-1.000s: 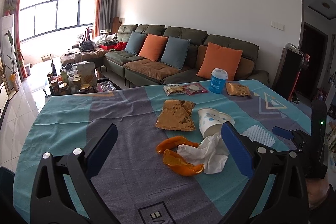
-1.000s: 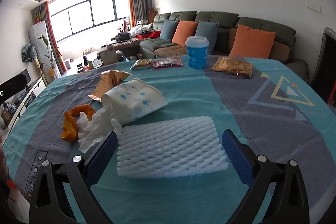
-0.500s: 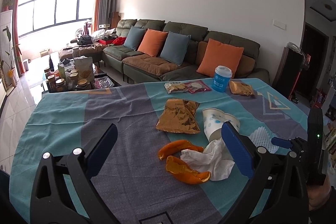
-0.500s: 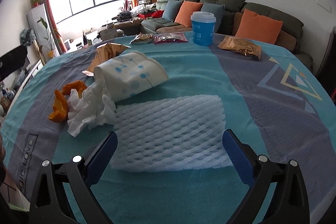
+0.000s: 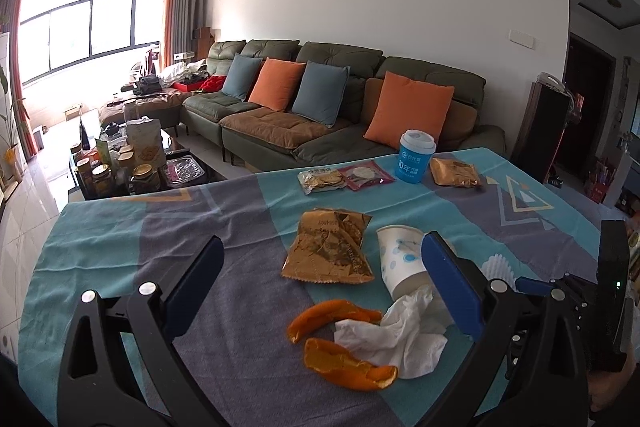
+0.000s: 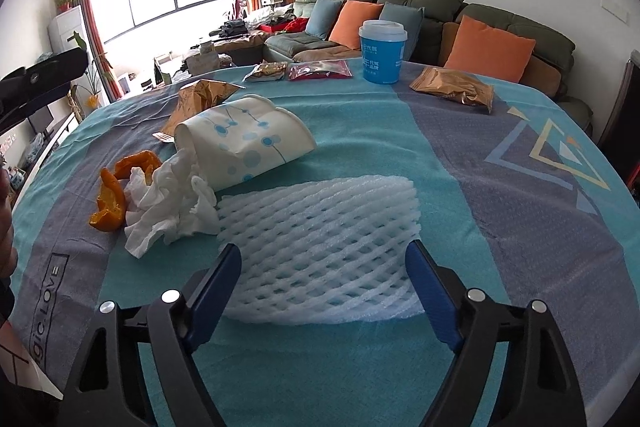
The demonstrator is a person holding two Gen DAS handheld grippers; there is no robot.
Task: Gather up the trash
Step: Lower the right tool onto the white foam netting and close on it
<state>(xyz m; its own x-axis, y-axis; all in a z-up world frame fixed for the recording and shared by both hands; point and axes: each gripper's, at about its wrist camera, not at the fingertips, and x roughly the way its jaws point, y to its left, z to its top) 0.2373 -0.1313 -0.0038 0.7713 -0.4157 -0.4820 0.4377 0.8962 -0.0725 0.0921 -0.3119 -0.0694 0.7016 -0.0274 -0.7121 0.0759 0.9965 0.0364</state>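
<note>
1. The white foam fruit net [image 6: 320, 247] is seen lying flat on the teal and grey tablecloth [image 6: 500, 211], its near end lodged between the two blue pads of the right gripper [image 6: 324, 265].
2. The right jaws have just been closing; whether the pads press on the net cannot be told.
3. The left gripper [image 5: 320, 271] is held wide open above the cloth, with nothing gripped.
4. A crumpled tissue [image 6: 168, 203] is noted touching the net's left end and the mouth of a tipped paper cup [image 6: 244, 143].
5. Orange peel [image 6: 112, 195] lies just beside the tissue.
6. A gold wrapper [image 5: 328, 251] lies behind the cup.
</note>
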